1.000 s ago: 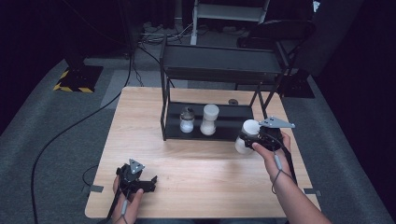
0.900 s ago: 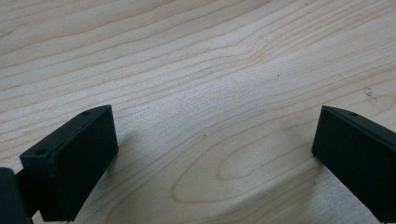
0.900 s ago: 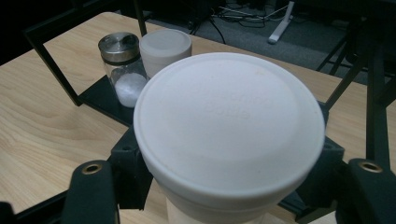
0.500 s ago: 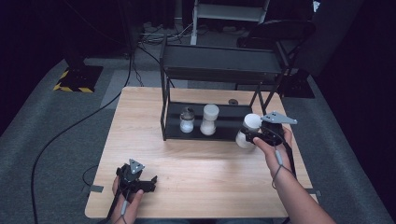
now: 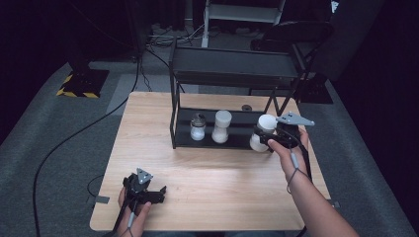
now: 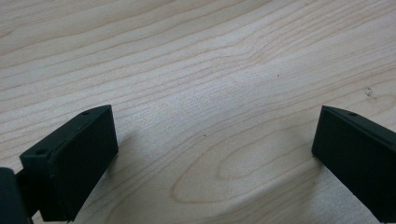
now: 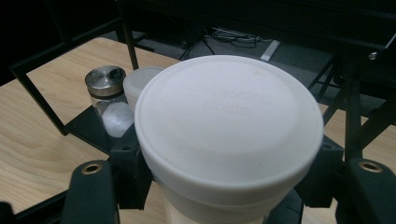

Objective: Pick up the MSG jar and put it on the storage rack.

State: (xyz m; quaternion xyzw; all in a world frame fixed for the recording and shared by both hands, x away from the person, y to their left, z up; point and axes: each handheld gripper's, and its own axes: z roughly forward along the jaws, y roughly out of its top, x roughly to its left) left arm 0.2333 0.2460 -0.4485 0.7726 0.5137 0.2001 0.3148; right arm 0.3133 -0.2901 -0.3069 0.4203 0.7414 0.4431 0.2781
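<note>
At the right end of a black wire rack [image 5: 232, 74] on a pale wooden table [image 5: 212, 177], we are holding a white lidded bottle [image 5: 262, 132] in the right gripper [image 5: 269, 140], whose jaws are clamping its body just under the lid. Our right forearm is reaching in from the lower right, the hand [image 5: 291, 148] wrapping the gripper's handle and the tool pointing left toward the rack's lower shelf. In the right gripper view we are looking down on the bottle's broad lid [image 7: 229, 116], with black pads pressing at both sides. Raised lettering is running across the lid; the second line seems to read "Bottle", while the first is too faint for us to make out.

On the lower shelf, left of the held bottle, a taller white bottle [image 5: 221, 126] and a small glass shaker [image 5: 198, 127] with a metal cap are standing side by side, well apart from our grip.

At the table's near left corner, we are resting the left gripper [image 5: 148, 192] low over bare wood, the left hand [image 5: 131, 207] curling beneath it. Its jaws are standing wide apart with nothing between them.
</note>
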